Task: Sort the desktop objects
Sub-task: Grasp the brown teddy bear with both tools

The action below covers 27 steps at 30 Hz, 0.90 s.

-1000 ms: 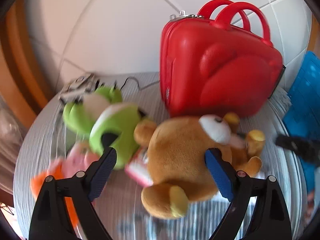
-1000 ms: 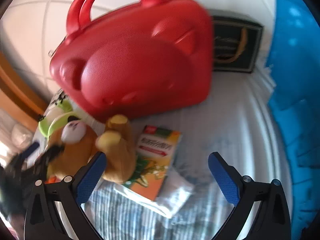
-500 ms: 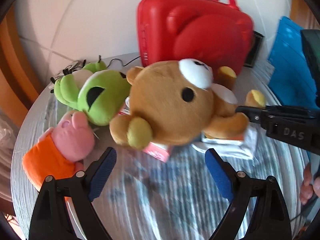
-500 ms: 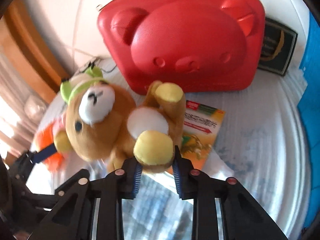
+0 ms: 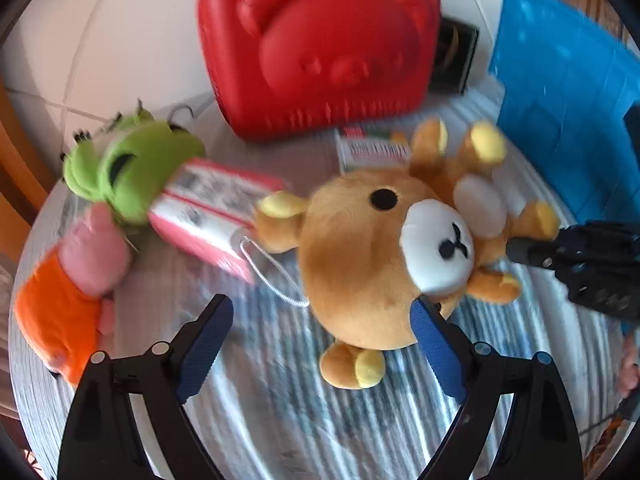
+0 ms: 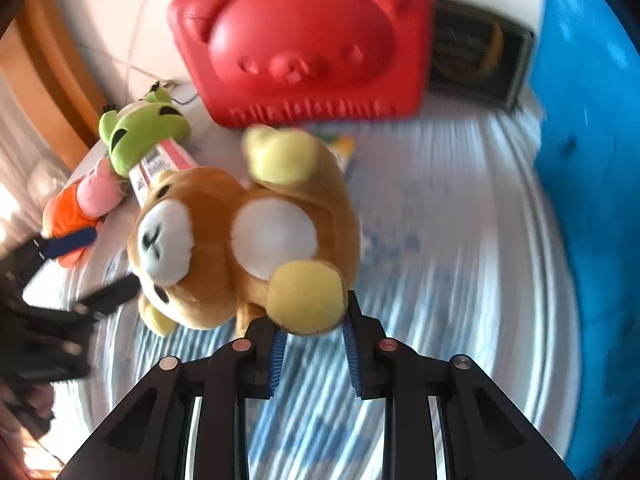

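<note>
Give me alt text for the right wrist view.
The right gripper pinches a brown teddy bear by one yellow-soled foot over a striped tablecloth. Behind stand a red bear-face case, a green plush and a blue bin.

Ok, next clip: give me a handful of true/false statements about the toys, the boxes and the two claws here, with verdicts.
1. The right claw grips the brown bear plush by a yellow-soled foot. True.
2. The left claw is clamped on the green frog plush. False: its jaws stand wide open with nothing gripped; the frog lies apart, at the far left.
3. The red bear-faced case stands behind the bear plush. True.
4. The pink and white box lies inside the blue bin. False: it lies on the striped cloth, touching the frog.
5. The pink and orange plush sits on top of the red case. False: it lies on the cloth by the frog.
</note>
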Each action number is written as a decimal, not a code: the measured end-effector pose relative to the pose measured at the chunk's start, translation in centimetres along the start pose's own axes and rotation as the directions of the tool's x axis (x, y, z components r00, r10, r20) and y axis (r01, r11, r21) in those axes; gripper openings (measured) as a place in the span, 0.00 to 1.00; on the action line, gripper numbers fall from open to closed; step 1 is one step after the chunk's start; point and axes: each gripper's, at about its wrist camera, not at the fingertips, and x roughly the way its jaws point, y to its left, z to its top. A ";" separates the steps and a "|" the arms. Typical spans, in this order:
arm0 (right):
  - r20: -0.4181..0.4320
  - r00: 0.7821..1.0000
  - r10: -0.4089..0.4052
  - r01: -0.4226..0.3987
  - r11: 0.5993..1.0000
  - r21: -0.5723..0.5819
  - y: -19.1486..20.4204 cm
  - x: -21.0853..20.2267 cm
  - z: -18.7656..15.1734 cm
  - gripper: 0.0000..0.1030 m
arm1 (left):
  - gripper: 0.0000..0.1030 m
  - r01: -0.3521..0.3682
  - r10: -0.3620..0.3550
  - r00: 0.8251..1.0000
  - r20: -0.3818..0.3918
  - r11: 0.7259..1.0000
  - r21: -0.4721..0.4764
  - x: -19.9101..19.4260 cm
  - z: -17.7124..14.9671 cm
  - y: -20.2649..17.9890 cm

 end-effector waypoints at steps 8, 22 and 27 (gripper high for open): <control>0.025 0.999 0.025 -0.027 0.996 0.090 -1.1 -0.8 -3.0 0.65 | 0.88 0.004 -0.006 0.999 -0.033 0.999 -0.050 1.8 -1.9 -2.0; 0.050 0.999 -0.016 0.016 1.000 0.009 1.6 1.0 0.0 0.31 | 0.80 -0.006 0.003 0.999 -0.041 0.997 -0.075 4.8 -0.2 -3.0; 0.070 0.997 -0.018 0.018 1.000 -0.002 1.6 -0.6 -0.4 0.27 | 0.73 0.014 -0.013 1.000 0.009 0.998 -0.067 2.7 -0.4 -3.2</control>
